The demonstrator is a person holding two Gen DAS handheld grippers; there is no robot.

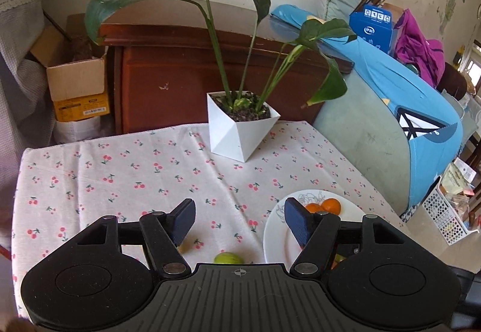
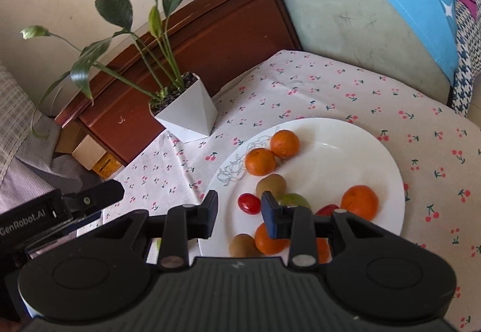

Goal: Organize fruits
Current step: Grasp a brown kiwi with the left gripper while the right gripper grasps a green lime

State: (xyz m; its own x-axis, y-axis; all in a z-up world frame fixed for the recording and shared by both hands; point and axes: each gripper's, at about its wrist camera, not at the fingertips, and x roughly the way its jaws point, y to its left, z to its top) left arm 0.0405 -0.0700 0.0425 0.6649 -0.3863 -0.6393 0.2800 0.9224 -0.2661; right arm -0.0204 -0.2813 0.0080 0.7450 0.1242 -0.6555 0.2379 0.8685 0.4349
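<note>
Fruits (image 2: 260, 161) fill a white plate (image 2: 345, 145) on cherry-print cloth (image 1: 120, 169); left gripper (image 1: 240, 220) gapes empty, right gripper (image 2: 239, 211) narrow, empty.

Both tools are matte black plastic. The left gripper (image 1: 239, 219) has a ribbed central deck bearing a small white crosshair mark, flanked by two rounded housings, each with a shallow circular recess. Slim black link arms, pinned with dull silver round pivots, carry its fingers (image 1: 184, 220), which are faced with dark blue textured pads. The right gripper (image 2: 239, 210) is built the same, with a small white emblem on its ribbed deck. Seen from the right wrist view, the left tool's side reads "GenRobot.AI" in pale letters.
</note>
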